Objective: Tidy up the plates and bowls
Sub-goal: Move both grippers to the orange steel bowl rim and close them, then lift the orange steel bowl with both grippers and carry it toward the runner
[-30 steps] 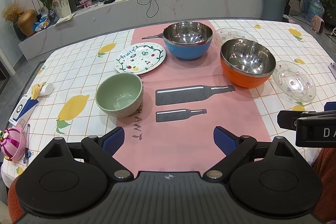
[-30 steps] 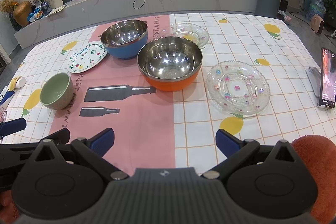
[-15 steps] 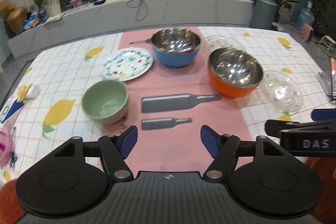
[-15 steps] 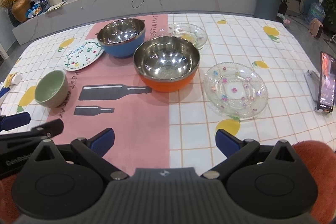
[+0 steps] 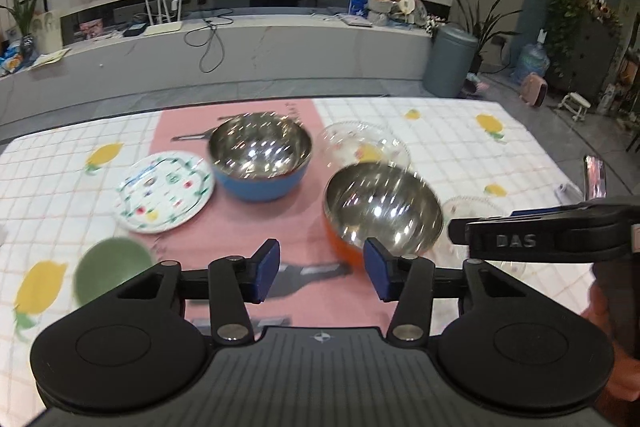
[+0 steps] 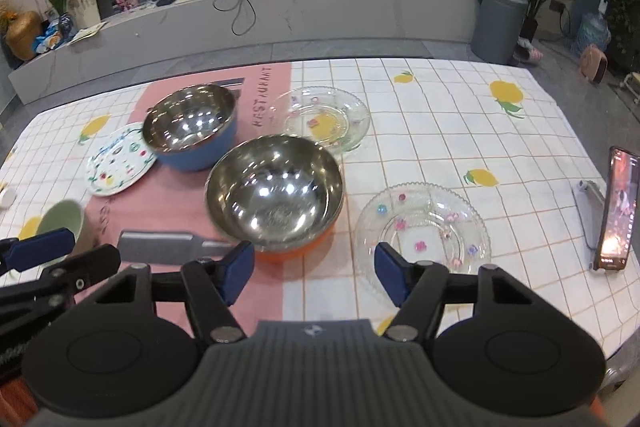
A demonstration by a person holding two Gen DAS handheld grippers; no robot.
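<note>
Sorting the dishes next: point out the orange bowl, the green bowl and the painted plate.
orange bowl (image 6: 276,203): right wrist view, steel inside.
green bowl (image 5: 112,267): left wrist view, blurred inside.
painted plate (image 5: 164,190): left wrist view, middle of its face.

Left gripper, low in the frame: jaws half parted, just narrowed, nothing gripped. Right gripper, likewise placed: jaws wider, just narrowed, nothing gripped.
</note>
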